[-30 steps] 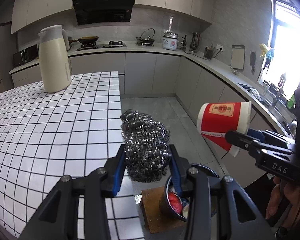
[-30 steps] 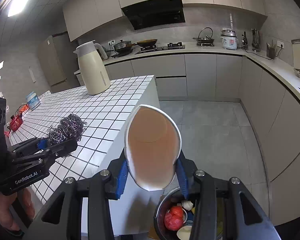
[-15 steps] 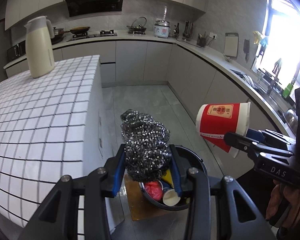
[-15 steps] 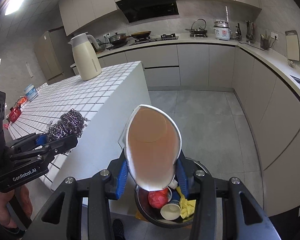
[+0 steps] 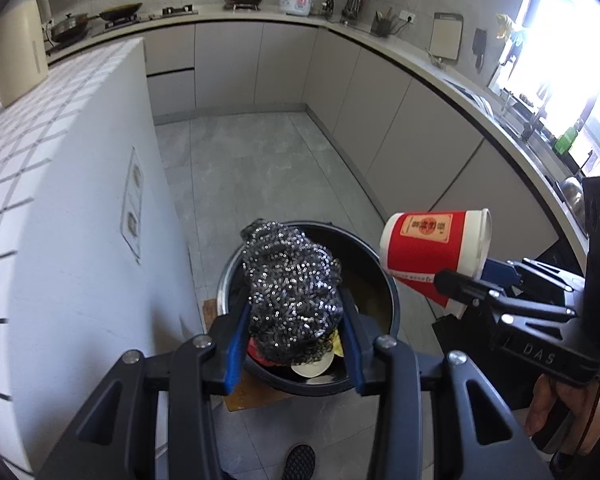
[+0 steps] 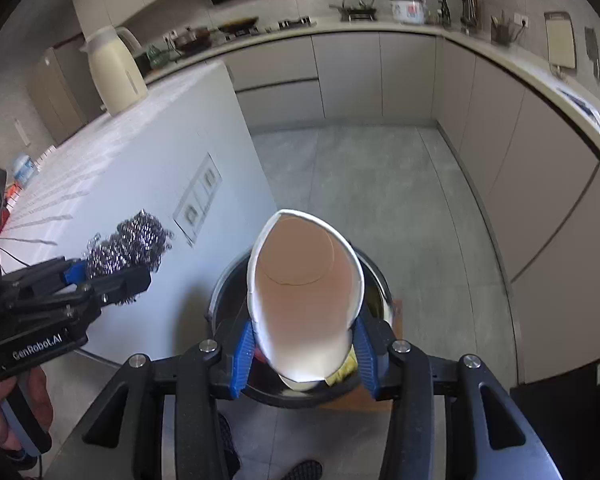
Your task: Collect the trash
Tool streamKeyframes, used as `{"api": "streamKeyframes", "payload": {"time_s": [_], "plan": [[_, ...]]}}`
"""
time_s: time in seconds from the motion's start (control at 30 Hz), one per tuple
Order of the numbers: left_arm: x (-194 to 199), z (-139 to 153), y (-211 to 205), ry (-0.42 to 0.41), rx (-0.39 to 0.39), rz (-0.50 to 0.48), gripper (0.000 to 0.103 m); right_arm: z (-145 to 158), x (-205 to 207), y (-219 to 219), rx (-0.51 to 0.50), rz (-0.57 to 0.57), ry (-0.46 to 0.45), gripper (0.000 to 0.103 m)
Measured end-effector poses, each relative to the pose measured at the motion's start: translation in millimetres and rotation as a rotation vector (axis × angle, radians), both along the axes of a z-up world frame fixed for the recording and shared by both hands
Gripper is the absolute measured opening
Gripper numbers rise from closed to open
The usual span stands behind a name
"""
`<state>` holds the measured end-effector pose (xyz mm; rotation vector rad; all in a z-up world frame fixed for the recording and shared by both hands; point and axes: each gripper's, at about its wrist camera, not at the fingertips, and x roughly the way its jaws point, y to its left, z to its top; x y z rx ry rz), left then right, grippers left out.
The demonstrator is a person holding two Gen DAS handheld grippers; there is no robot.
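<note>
Two pieces of trash held over a round black bin (image 5: 392, 308) on the grey floor (image 5: 260, 168), beside the white end wall of the tiled counter (image 5: 40, 152). Left tongs (image 5: 296, 320) pinching a steel wool scourer (image 5: 292, 292): a tangled, dark silvery ball of glinting wire loops, bulging above the blue pads (image 5: 236, 344), right above the bin's mouth. Right tongs (image 6: 304, 344) pinching a paper cup (image 6: 306, 296) by its rim end, squeezed to a pointed oval, white lip and plain tan inside; seen from the left wrist, red outside (image 5: 432, 252) with a round emblem and white bands at base and rim, tipped on its side just beside the bin's edge. Inside the bin, something red, something yellow and a pale cup rim, partly hidden
</note>
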<state>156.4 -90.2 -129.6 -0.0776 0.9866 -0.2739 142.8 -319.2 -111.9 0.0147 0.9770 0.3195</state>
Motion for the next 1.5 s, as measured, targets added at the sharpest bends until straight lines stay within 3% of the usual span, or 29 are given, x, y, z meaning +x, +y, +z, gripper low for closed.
{"api": "streamKeyframes", "payload": {"time_s": [0.57,0.6,0.63,0.67,0.73,1.0,1.5], "plan": [[28.9,-76.4,-25.1,0.156,0.000,0.000,0.044,-107.5,44.8,5.4,-0.096,0.128,0.175,0.051],[30.1,-78.7,-26.3,0.150,-0.008,0.006,0.049,-110.5,48.0,8.2,-0.102,0.139,0.180,0.054],[31.5,-80.8,-27.5,0.143,0.008,0.018,0.069,-116.0,51.3,10.3,-0.112,0.158,0.188,0.065],[31.0,-82.3,-28.5,0.136,0.048,0.044,0.081,-123.7,55.0,14.4,-0.152,0.180,0.188,0.082],[25.7,-78.8,-24.8,0.107,0.069,0.076,0.098,-134.0,56.4,14.8,-0.251,0.177,0.171,0.100],[13.9,-75.6,-23.2,0.103,0.127,0.100,0.101,-121.5,64.5,-21.6,-0.192,-0.008,0.164,0.103],[9.7,-35.0,-14.9,0.040,0.146,0.072,0.102,-72.9,43.5,-14.9,-0.165,-0.082,0.115,0.103]]}}
